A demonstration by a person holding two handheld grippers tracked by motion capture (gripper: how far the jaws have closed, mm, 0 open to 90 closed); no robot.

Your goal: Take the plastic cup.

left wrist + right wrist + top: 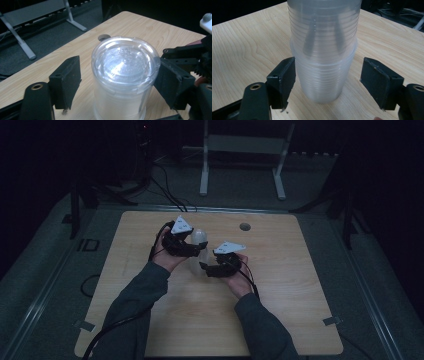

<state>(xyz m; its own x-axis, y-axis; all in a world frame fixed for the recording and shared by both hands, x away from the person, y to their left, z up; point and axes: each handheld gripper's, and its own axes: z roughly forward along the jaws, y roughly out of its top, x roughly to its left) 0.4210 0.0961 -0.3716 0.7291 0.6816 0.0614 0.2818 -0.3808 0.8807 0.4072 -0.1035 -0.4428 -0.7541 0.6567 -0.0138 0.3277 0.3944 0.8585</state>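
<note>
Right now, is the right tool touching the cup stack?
Apart. The right gripper view shows table between both jaws of the right tool and the cup stack.

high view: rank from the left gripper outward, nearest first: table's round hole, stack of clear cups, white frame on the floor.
1. stack of clear cups: right beside the left gripper, at mid-table between the two grippers.
2. round hole: farther along the table, toward the back and the person's right.
3. white frame: farthest, on the floor beyond the table's back edge.
</note>
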